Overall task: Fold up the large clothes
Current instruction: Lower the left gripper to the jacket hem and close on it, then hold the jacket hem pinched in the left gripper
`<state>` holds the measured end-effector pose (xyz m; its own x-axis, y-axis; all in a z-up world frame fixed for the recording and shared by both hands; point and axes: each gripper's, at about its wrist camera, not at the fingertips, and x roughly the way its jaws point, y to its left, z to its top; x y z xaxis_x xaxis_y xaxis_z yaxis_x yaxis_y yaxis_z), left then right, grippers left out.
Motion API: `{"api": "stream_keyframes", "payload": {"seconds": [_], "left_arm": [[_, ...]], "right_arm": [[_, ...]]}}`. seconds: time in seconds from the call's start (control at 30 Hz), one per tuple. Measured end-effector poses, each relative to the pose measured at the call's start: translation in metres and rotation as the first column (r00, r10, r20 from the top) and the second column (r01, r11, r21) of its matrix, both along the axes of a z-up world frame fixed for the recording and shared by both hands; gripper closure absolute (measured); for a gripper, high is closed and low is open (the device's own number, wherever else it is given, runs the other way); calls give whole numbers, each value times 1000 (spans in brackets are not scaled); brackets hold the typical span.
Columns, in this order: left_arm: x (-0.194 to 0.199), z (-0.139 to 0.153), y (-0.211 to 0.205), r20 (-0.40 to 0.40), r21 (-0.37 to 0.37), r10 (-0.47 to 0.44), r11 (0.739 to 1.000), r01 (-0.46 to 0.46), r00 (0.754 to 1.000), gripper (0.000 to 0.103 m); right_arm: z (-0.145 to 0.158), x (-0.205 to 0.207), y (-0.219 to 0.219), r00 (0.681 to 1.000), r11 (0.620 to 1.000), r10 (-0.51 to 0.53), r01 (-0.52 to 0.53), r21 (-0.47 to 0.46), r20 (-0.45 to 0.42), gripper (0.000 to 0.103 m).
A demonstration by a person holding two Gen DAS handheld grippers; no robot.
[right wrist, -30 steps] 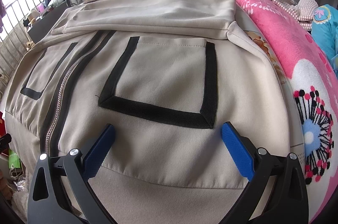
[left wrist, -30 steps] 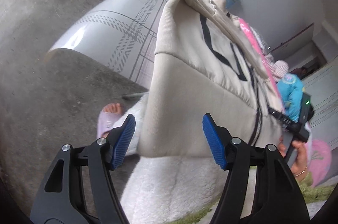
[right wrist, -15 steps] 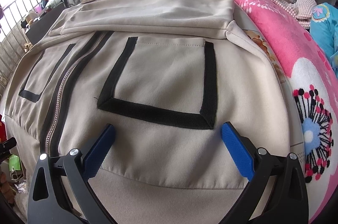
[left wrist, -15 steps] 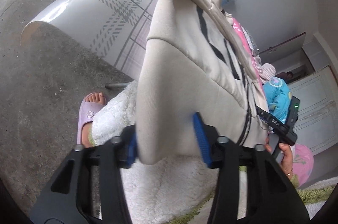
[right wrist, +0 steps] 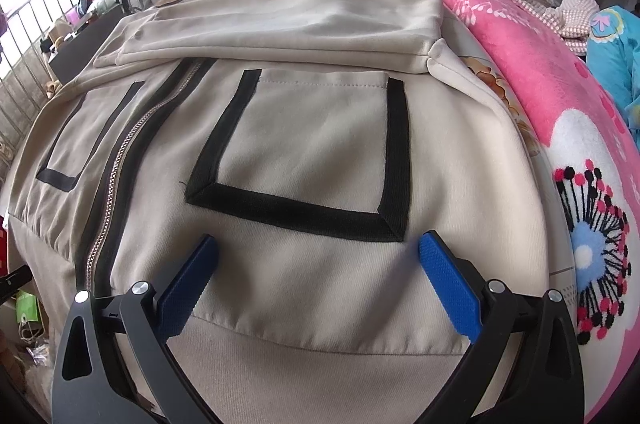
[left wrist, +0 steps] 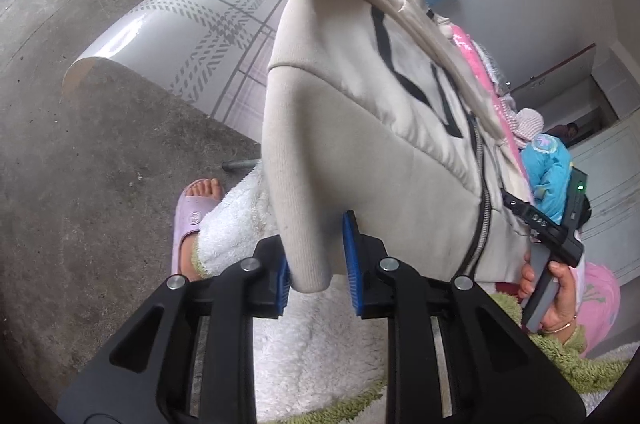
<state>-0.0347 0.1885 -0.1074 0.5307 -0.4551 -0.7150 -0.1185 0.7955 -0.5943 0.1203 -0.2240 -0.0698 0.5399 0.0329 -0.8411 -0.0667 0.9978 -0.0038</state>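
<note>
A beige zip-up jacket (right wrist: 320, 128) with black-trimmed pockets lies spread on the table, sleeves folded across its chest. Its ribbed hem hangs over the near edge. In the left wrist view the hem's corner (left wrist: 308, 256) hangs between the blue pads of my left gripper (left wrist: 316, 272), whose jaws are closing. The left pad touches the cloth, and a thin gap shows at the right pad (left wrist: 352, 264). My right gripper (right wrist: 316, 280) hovers open over the jacket's lower front, just below the right pocket (right wrist: 316, 152), holding nothing.
A pink floral blanket (right wrist: 560, 128) and a blue garment (right wrist: 616, 48) lie along the table's right side. The grey patterned tabletop (left wrist: 192, 36) shows left of the jacket. Below it are a concrete floor, a foot in a pink slipper (left wrist: 192, 216), and a hand (left wrist: 560, 296) holding the other gripper's handle.
My left gripper's jaws have narrowed from wide open to close around the jacket's hem corner, which now sits between them. The right gripper has not moved.
</note>
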Motion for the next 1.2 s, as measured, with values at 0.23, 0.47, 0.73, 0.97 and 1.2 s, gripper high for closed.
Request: {"api": "stream_keyframes", "payload": {"seconds": [0.23,0.47,0.73,0.97,1.2], "left_arm": [[-3,18,-9,29,91,-19,996,16,999,96],[-18,53,-22,119,219,-62,975,35,991,97],[-10,63,-26,101,234,-101,969,75,990,97],[-6,53,-21,59,173,-80,983,69,995,88],[1,44,-25,35,162,-83,984,76,996,79]], "right_arm": [[1,3,2,1000,1000,-3,3,-5,-17,6],[1,6,3,999,1000,-11,11,-6,-37,6],[0,5,3,999,1000,-20,20,-4,-26,6],[0,4,2,1000,1000,-19,19,-3,-25,6],[0,2,3,1000,1000,-20,19,-3,-16,6]]}}
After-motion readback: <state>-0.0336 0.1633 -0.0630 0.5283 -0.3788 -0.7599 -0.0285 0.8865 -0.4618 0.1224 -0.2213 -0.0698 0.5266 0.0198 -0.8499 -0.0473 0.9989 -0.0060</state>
